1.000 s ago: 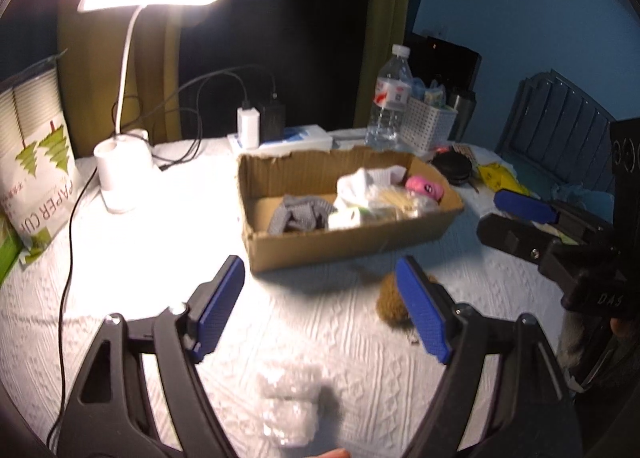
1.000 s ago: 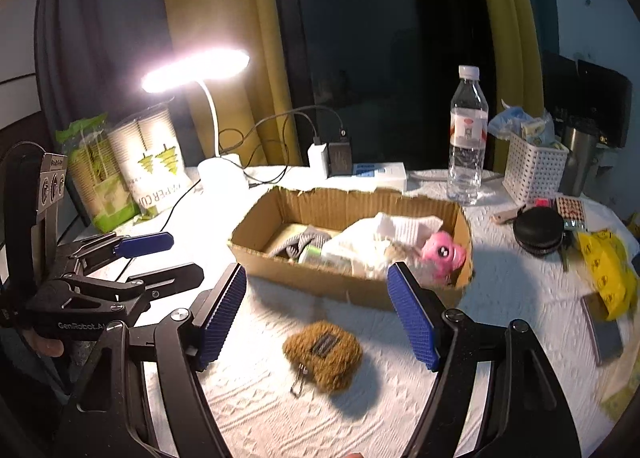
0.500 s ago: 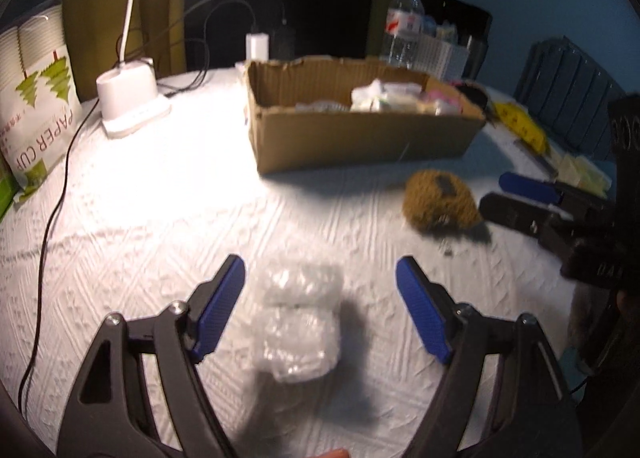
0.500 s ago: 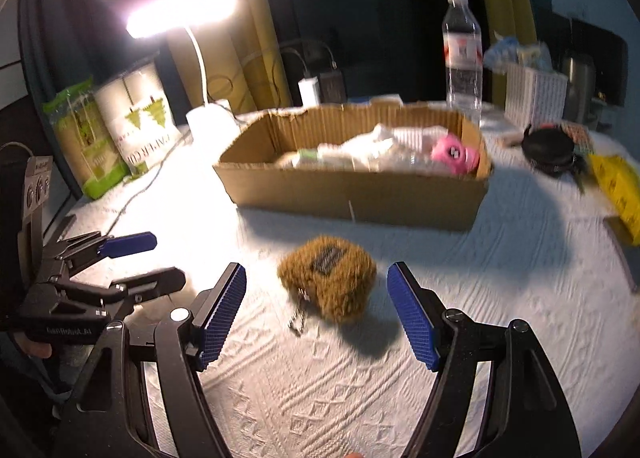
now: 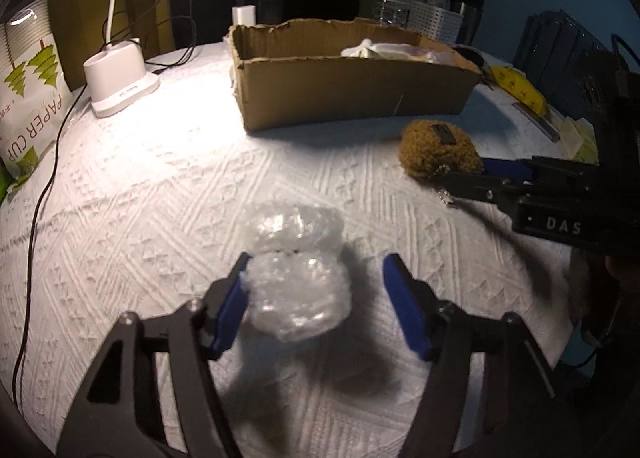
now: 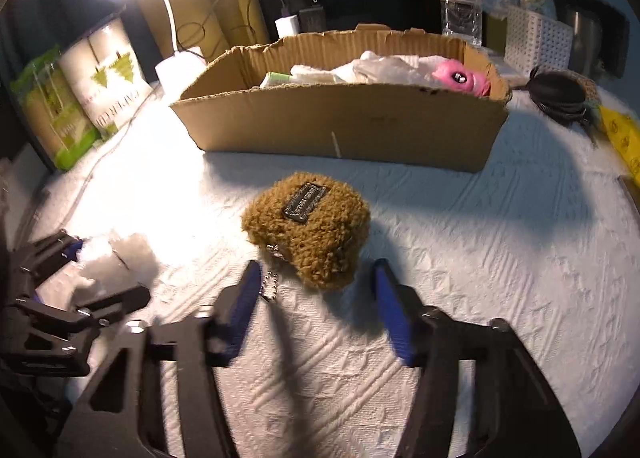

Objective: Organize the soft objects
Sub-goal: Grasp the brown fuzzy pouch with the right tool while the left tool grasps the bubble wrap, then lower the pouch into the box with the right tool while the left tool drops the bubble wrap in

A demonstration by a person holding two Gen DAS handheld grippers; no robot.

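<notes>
"PAPER CUP" on bag, "DAS" on right claw

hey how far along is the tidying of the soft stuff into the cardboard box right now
Done: the open cardboard box already holds a pink plush toy and white soft items.

In hand: the left gripper, jaws closing, straddles the clear bubble-wrap bundle; one pad touches it. The right gripper, also closing, brackets the brown fuzzy pouch without a grip yet.

Left: grasp both, lift them into the box.

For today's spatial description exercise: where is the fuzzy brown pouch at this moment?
In the right wrist view the fuzzy brown pouch lies on the white tablecloth, just in front of the cardboard box, at the fingertips of the right gripper.
</notes>
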